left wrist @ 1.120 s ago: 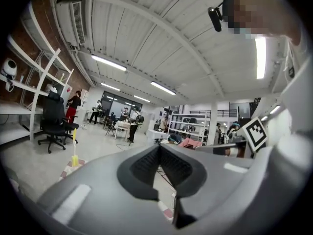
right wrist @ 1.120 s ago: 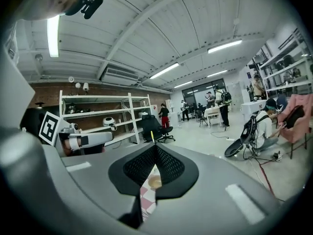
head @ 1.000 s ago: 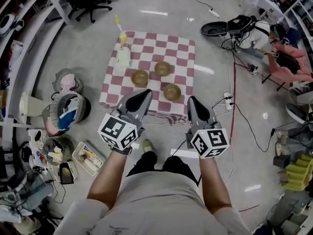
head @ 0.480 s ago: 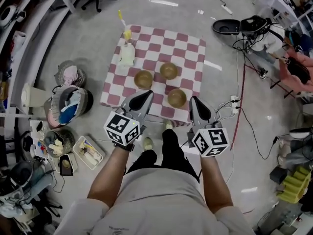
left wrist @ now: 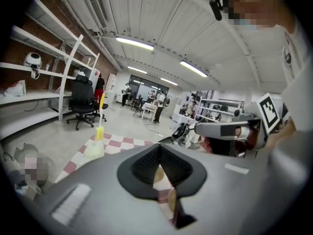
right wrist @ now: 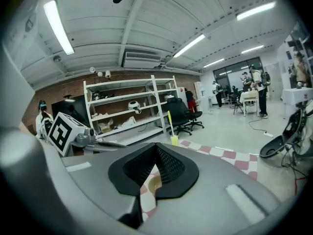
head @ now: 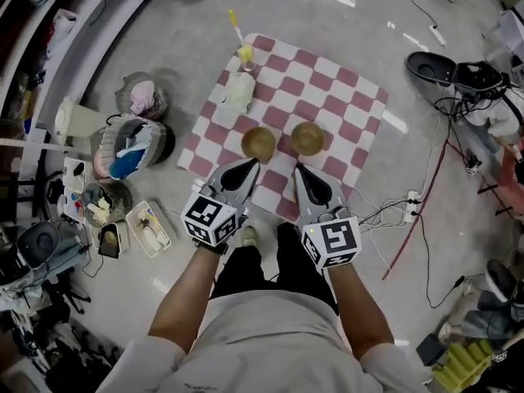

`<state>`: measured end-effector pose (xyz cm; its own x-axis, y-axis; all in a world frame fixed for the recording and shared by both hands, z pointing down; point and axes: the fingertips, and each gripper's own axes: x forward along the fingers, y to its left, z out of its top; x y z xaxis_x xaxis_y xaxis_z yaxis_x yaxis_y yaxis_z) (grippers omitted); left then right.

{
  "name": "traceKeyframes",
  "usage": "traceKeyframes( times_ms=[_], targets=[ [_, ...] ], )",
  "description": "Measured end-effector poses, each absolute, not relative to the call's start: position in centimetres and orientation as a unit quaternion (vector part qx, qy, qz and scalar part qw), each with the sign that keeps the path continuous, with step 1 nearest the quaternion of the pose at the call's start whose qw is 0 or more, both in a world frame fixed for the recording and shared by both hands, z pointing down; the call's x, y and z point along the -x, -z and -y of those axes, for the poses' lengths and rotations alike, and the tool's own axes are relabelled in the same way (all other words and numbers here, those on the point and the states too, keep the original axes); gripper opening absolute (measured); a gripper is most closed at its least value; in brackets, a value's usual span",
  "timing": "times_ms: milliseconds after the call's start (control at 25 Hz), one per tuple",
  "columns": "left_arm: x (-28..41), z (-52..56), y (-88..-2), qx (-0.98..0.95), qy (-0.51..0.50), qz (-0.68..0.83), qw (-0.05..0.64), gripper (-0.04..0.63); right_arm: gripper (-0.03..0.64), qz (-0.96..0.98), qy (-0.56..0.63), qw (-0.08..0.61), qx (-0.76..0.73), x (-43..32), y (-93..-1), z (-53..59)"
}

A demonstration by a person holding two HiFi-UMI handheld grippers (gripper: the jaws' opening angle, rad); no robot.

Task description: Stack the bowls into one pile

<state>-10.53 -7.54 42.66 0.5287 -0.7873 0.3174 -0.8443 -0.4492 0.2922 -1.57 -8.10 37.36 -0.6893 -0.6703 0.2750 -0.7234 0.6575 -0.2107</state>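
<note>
Two bowls side by side on checkered cloth (head: 348,97), just far of claw tips. Left bowl (head: 259,143) lies straight ahead of left claw (head: 245,165), right bowl (head: 307,137) ahead of right claw (head: 300,172). Both claws closed, holding nothing (each about equally near own bowl).

Left bowl (head: 259,143), right bowl (head: 307,137): brass-coloured, upright, empty, side by side, apart, on checkered cloth (head: 344,97).

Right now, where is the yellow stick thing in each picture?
Head view: the yellow stick is at the far left corner of the checkered cloth, upper middle of the picture.
Left gripper view: left of centre.
Right gripper view: near the centre.
Shared landmark: the checkered cloth beside it.
</note>
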Motion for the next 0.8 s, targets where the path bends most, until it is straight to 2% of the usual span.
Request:
traceKeyframes(
  times_ms=[600, 800],
  targets=[
    [16.1, 10.1, -53.5, -0.783, -0.045, 0.552, 0.282, 0.002, 0.009, 0.916, -0.196, 0.096, -0.337, 8.0, -45.1, 11.2],
    [17.6, 10.7, -57.5, -0.755, -0.048, 0.574, 0.314, 0.029, 0.009, 0.914, -0.205, 0.105, -0.335, 8.3, -46.9, 11.0]
  ],
)
